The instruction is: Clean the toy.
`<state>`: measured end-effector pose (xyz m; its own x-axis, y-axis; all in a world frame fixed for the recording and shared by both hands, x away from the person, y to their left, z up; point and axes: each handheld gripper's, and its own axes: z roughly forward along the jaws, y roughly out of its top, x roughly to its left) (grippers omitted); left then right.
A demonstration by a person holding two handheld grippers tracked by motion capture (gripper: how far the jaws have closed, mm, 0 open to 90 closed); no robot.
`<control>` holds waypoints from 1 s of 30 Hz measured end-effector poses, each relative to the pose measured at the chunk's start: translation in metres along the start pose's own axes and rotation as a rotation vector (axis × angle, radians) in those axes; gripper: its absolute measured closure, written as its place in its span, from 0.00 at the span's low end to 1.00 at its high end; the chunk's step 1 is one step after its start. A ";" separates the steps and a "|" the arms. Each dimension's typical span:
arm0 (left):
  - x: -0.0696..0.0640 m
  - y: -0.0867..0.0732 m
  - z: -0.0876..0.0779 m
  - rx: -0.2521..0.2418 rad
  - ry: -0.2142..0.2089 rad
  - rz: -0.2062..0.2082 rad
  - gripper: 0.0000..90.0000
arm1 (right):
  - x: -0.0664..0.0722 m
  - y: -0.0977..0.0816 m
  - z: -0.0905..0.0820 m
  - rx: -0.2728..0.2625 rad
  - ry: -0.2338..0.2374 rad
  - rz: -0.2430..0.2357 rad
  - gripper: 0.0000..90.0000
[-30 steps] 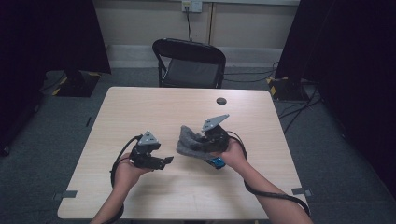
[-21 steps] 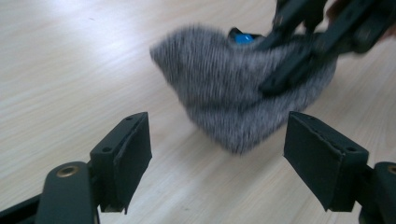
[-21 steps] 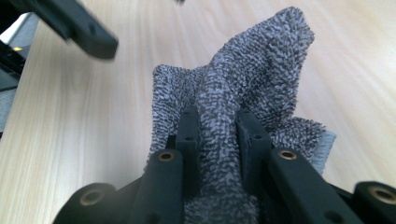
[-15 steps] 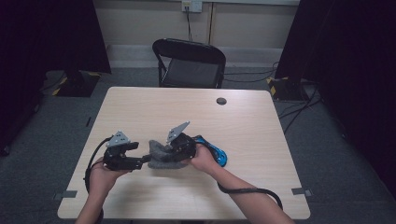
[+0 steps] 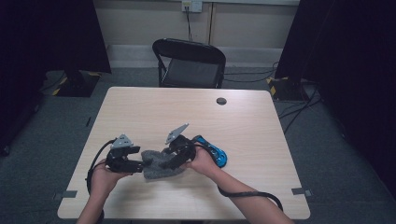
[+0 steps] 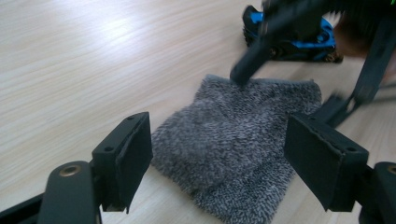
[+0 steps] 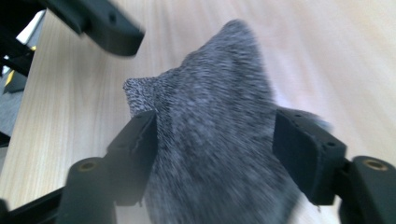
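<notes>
Both grippers worked low over the near half of the wooden table (image 5: 261,116), one in each of the person's hands, with forearms entering from the near edge. From above, the left gripper (image 5: 135,164) lay nearly level, pointing right at the edge of the single grey towel (image 5: 156,164); its own view showed the two jaws spread wide with the fluffy cloth (image 6: 243,144) flat on the table between and beyond them, neither jaw clearly touching it. The right gripper (image 5: 173,159) was angled down and leftward onto the towel's far side, its grey plate tilted upward. In its own view the jaws stood spread to either side of a raised fold of towel (image 7: 219,135); whether they pressed it could not be told through the blur. One blue toy car (image 5: 212,154) sat just beside the right hand (image 5: 201,162). One small dark disc (image 5: 221,101) lay well apart near the far edge, and one black folding chair (image 5: 189,63) stood behind the table
</notes>
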<state>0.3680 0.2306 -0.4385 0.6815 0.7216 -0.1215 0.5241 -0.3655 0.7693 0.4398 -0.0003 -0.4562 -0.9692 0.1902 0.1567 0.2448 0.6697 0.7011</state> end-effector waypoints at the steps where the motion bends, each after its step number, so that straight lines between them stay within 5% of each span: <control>1: -0.002 0.002 0.002 0.004 -0.004 0.016 0.26 | -0.001 -0.002 -0.007 -0.010 -0.017 0.005 0.28; 5: -0.012 0.013 0.012 0.015 -0.045 0.100 0.26 | -0.010 -0.013 -0.038 -0.047 -0.094 0.026 0.24; 12: -0.020 0.013 0.041 0.103 -0.113 0.165 0.28 | -0.037 -0.046 -0.074 -0.064 -0.238 0.172 0.19; 16: -0.021 0.010 0.048 0.137 -0.120 0.216 0.34 | -0.046 -0.060 -0.074 0.001 -0.310 0.181 0.17; 26: -0.011 0.001 0.063 0.192 -0.093 0.179 0.42 | -0.057 -0.069 -0.053 0.038 -0.323 0.251 0.16; 30: -0.008 -0.002 0.066 0.198 -0.097 0.157 0.44 | -0.057 -0.067 -0.042 0.079 -0.344 0.224 0.15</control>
<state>0.3947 0.1868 -0.4804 0.8030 0.5909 -0.0775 0.4915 -0.5829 0.6470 0.4777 -0.0859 -0.4830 -0.8290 0.5573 0.0480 0.4628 0.6352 0.6184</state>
